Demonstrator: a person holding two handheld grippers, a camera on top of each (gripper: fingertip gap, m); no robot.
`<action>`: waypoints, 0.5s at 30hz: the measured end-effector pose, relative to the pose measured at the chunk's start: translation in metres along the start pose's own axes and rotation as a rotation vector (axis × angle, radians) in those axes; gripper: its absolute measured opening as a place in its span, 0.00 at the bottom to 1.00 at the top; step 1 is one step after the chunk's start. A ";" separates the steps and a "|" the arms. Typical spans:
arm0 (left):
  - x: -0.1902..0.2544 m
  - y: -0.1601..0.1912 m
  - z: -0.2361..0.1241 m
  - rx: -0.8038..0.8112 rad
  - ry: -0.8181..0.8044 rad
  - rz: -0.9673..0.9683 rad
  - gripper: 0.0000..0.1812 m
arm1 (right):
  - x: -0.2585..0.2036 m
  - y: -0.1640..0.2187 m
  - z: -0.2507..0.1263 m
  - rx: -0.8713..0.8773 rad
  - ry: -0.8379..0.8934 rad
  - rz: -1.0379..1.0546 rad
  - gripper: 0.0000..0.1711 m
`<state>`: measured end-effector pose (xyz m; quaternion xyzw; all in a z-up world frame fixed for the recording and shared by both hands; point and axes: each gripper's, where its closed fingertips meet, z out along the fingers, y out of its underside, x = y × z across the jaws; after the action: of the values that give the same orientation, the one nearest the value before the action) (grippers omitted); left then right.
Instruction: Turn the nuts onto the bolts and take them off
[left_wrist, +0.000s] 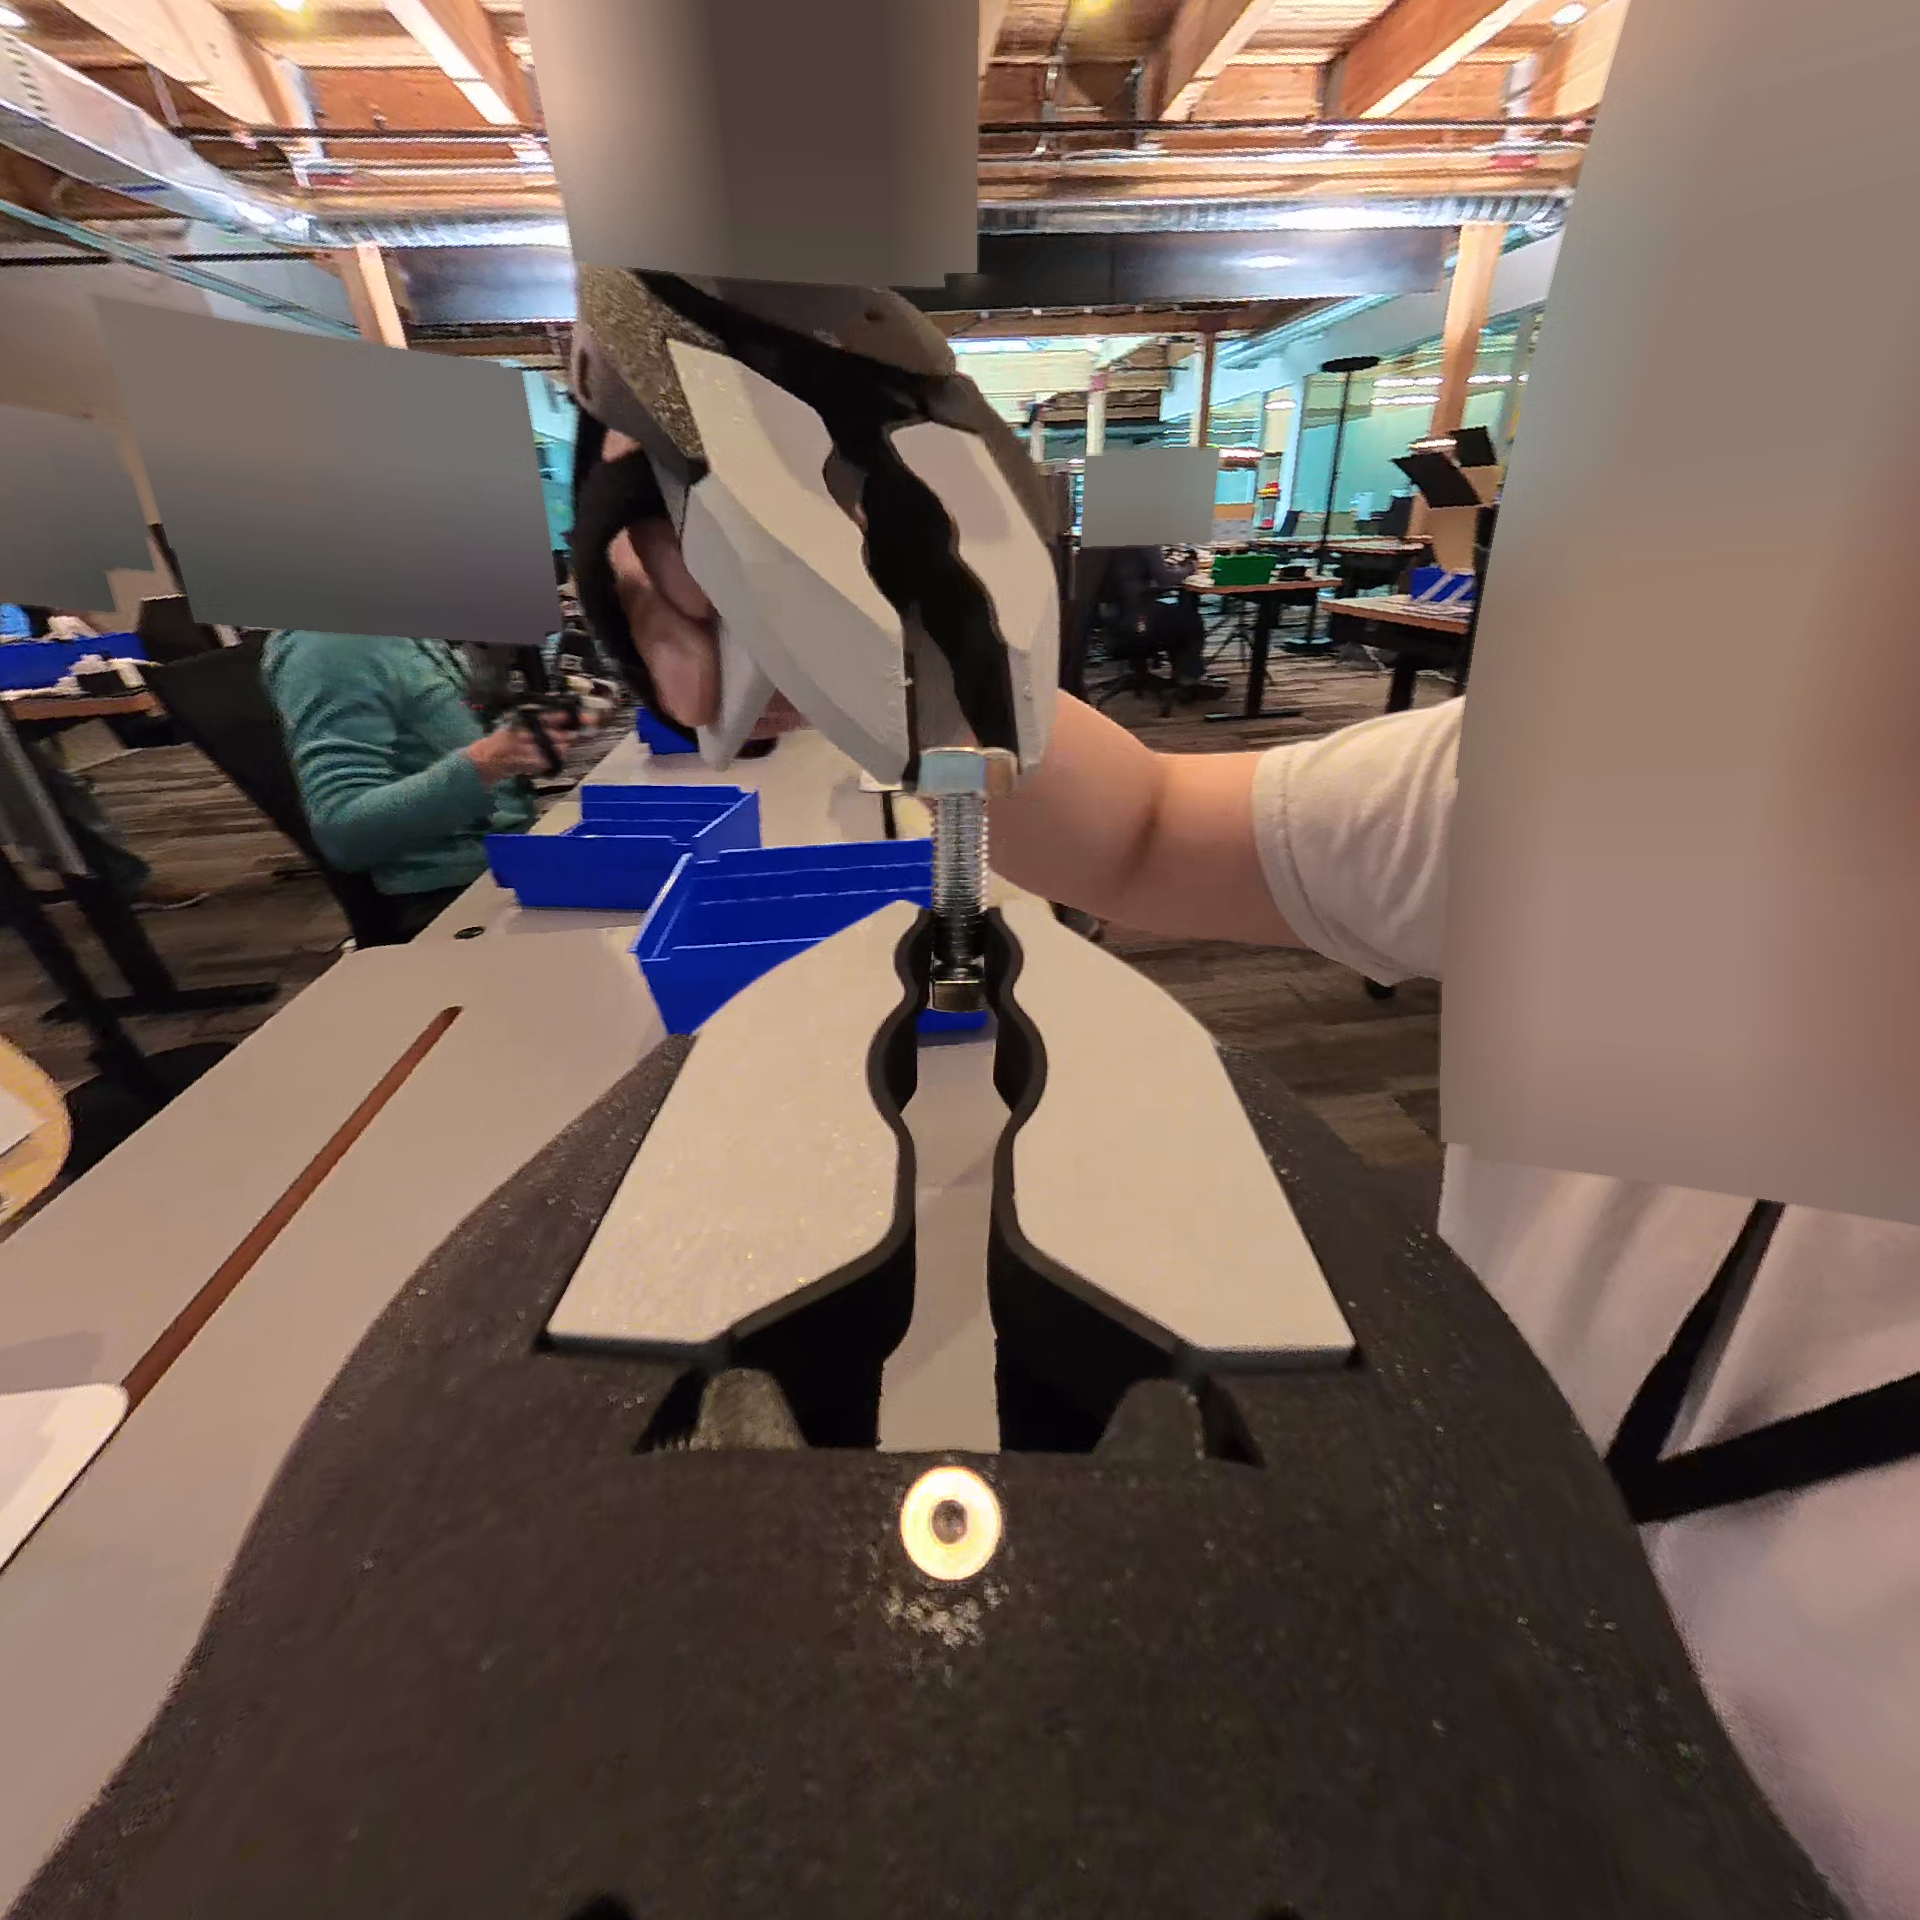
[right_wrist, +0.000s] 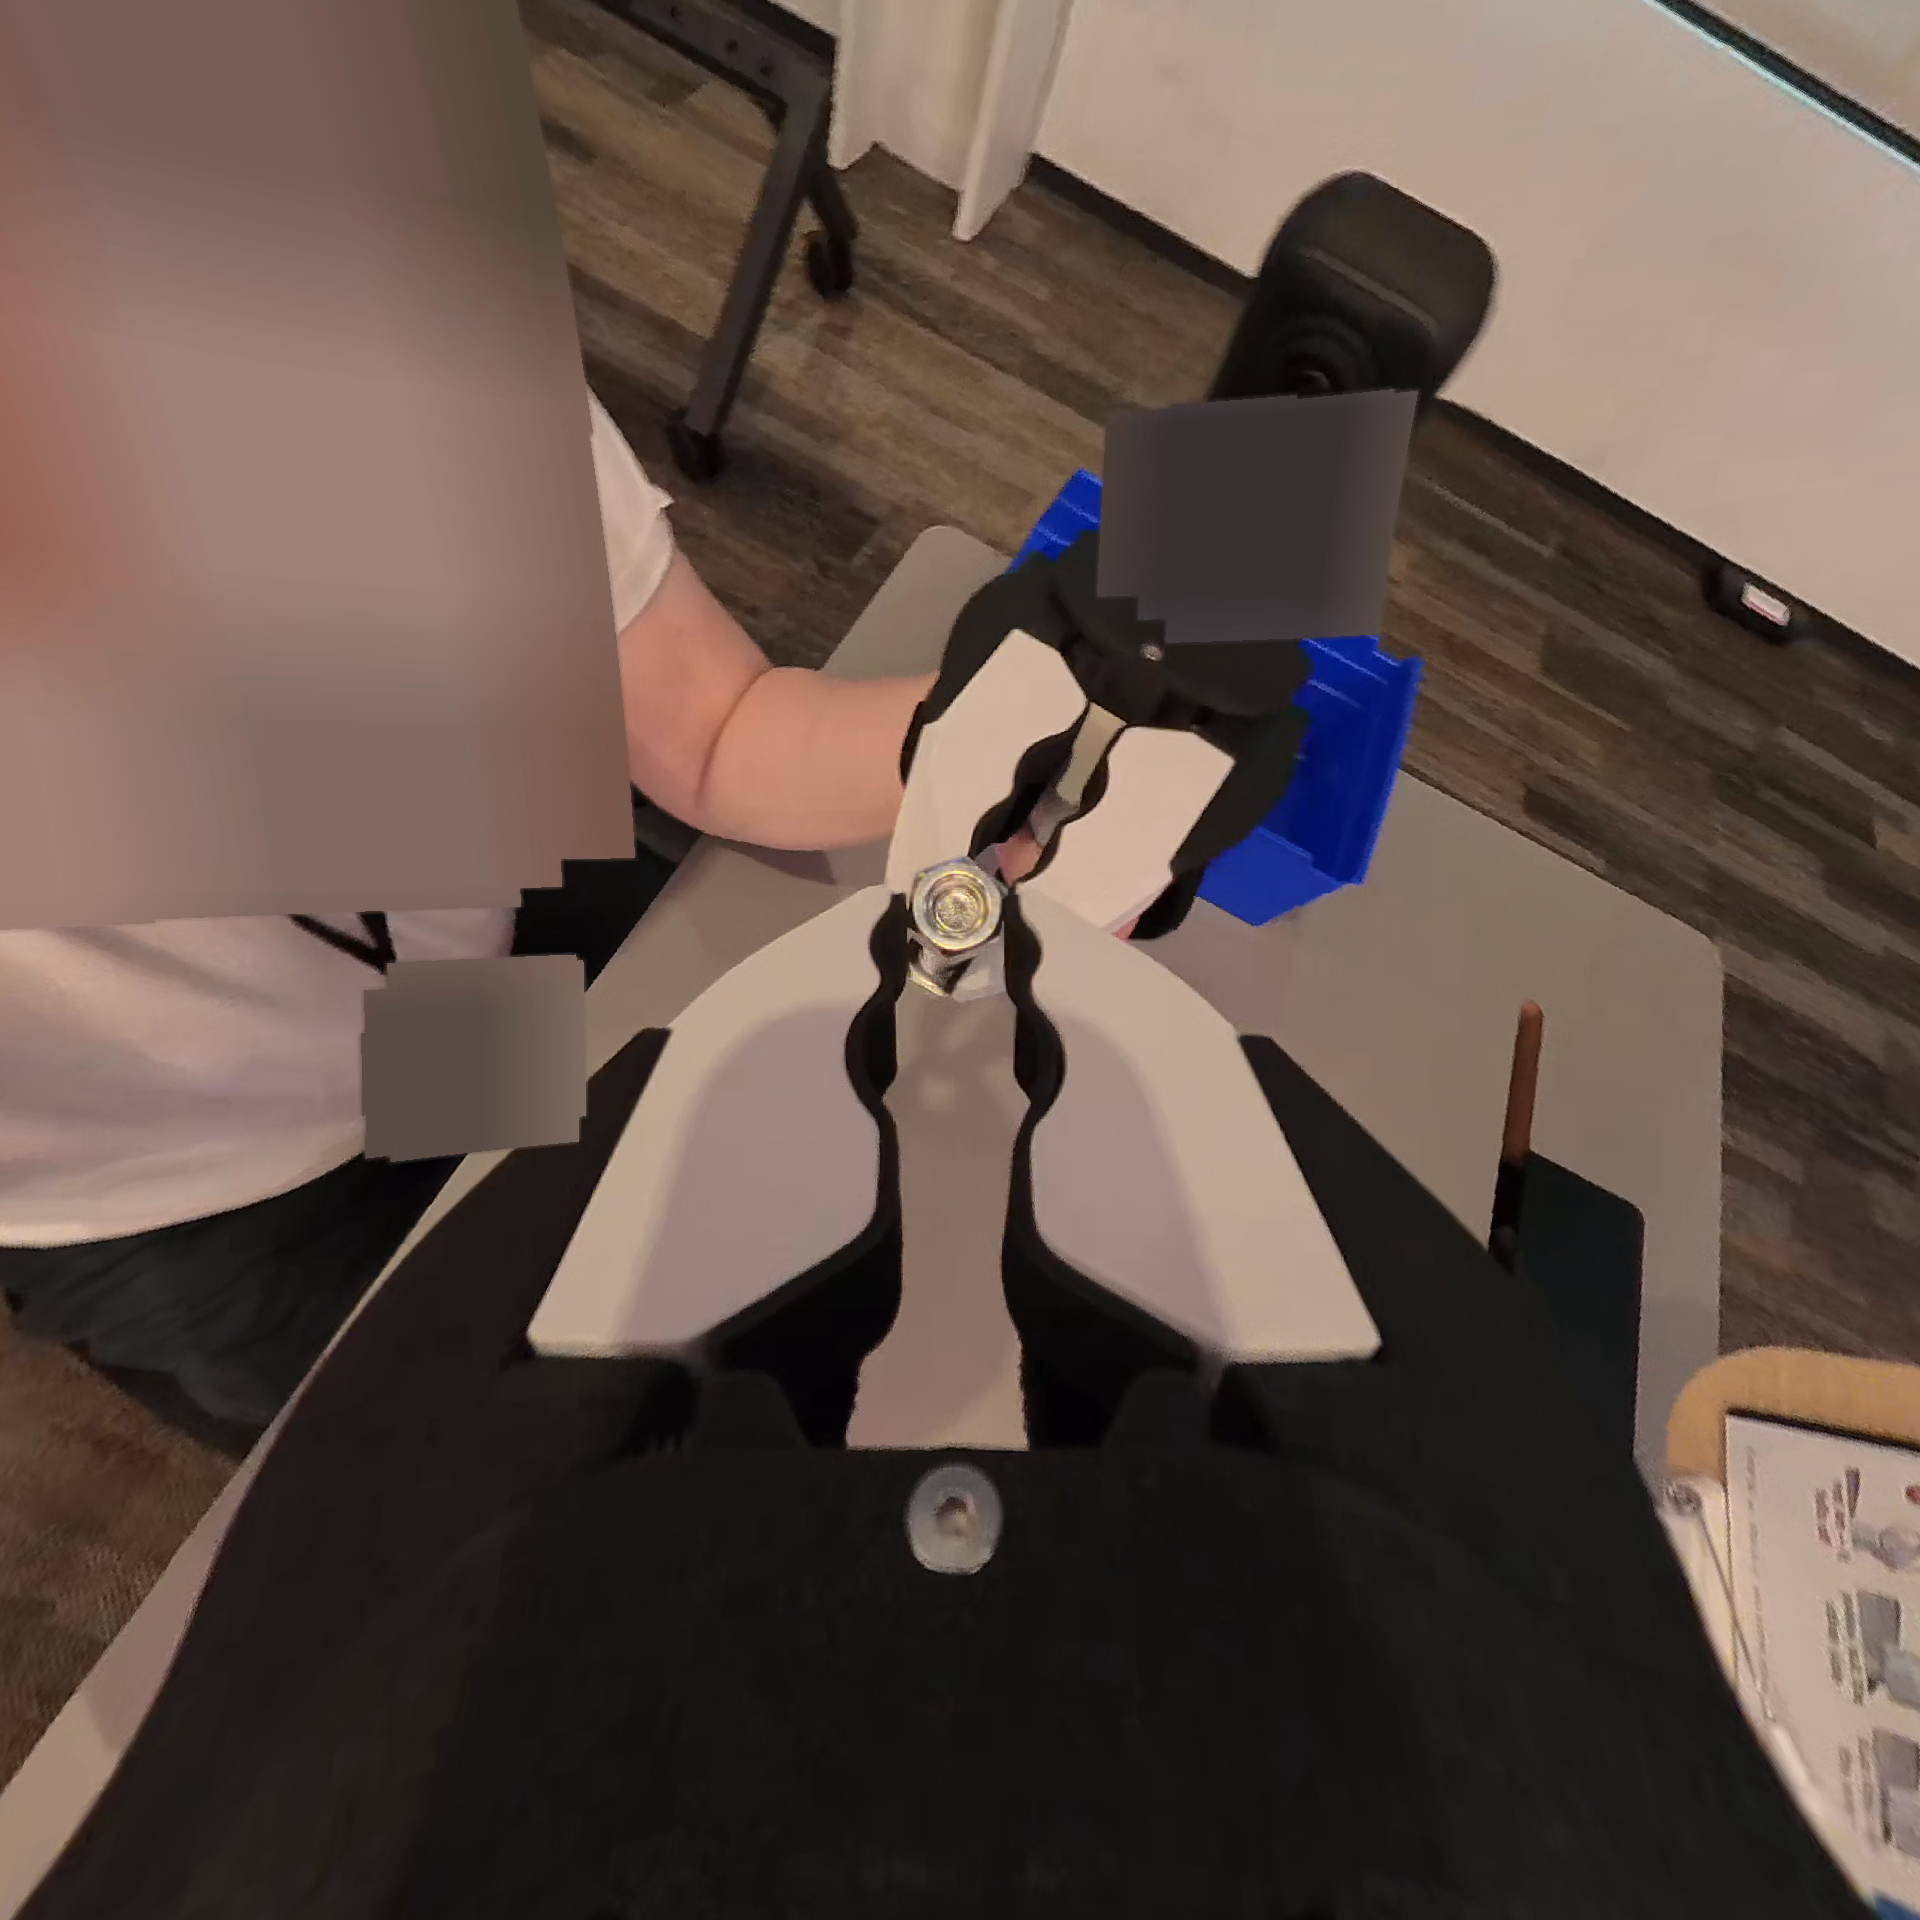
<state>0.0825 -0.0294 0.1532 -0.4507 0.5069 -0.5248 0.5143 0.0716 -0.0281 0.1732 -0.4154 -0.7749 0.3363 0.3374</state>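
My left gripper sits closest in the left wrist view, jaws clamped on the nut at the low end of the bolt. I hold the nut so it can't spin with the thread. The bolt stands upright, shank rising out of my left fingertips, and all places below are relative to it.

Right above the bolt, my right gripper comes down onto the bolt head, jaws pinched on the hex sides. I judge that's the turning grip: one end fixed, the other rotated. From the right wrist view I look straight down the bolt, head face-on between my right fingertips, nut just below it in the picture. The left gripper reaches in from the far side of the bolt.

Bolt and nut are held in the air above the white table, so both grippers can twist freely.

Just behind the bolt sits a blue bin, with a second blue bin further back and left, likely for parts. Beyond those, a person in a teal sleeve works at another desk.

Whether the nut is going on or off, I can't tell.
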 end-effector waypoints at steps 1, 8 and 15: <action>-0.003 0.000 -0.001 -0.007 -0.026 0.000 0.05 | 0.003 0.001 0.000 -0.004 0.027 0.016 0.10; -0.025 0.002 -0.009 -0.042 -0.200 -0.019 0.05 | 0.025 0.008 0.000 -0.019 0.210 0.120 0.10; -0.028 0.003 -0.012 -0.051 -0.226 -0.024 0.05 | 0.030 0.009 0.001 0.024 0.271 0.182 0.10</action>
<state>0.0722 -0.0006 0.1509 -0.5263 0.4533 -0.4636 0.5501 0.0616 0.0011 0.1726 -0.5213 -0.6774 0.3157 0.4121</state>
